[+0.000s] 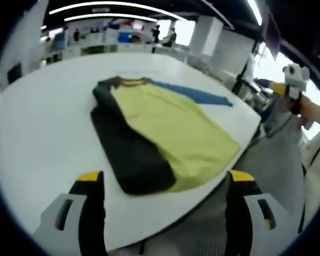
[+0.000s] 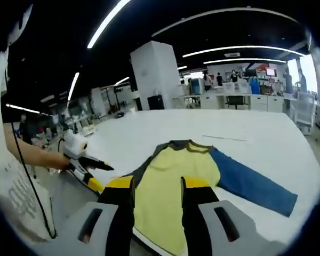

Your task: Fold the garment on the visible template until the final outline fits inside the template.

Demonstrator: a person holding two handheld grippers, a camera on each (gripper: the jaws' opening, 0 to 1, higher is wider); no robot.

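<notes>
A shirt with a yellow body (image 1: pixel 173 125) lies flat on the white table (image 1: pixel 42 133). Its black sleeve (image 1: pixel 125 149) is folded in along one side, and its blue sleeve (image 1: pixel 194 94) sticks out at the far side. My left gripper (image 1: pixel 165 181) hovers open just short of the shirt's near hem, above the table edge. In the right gripper view the yellow body (image 2: pixel 160 176) shows between the jaws of my right gripper (image 2: pixel 159 184), which is open and holds nothing. The blue sleeve (image 2: pixel 250 184) stretches right. The left gripper (image 2: pixel 82 154) is held at the left, off the table.
The right gripper (image 1: pixel 293 80) is held by a hand beyond the table's rounded edge, over grey floor (image 1: pixel 272 165). The white table (image 2: pixel 256 128) runs far behind the shirt. A white pillar (image 2: pixel 157 74), desks and chairs stand at the back. A person's white shirt (image 2: pixel 13 192) is close on the left.
</notes>
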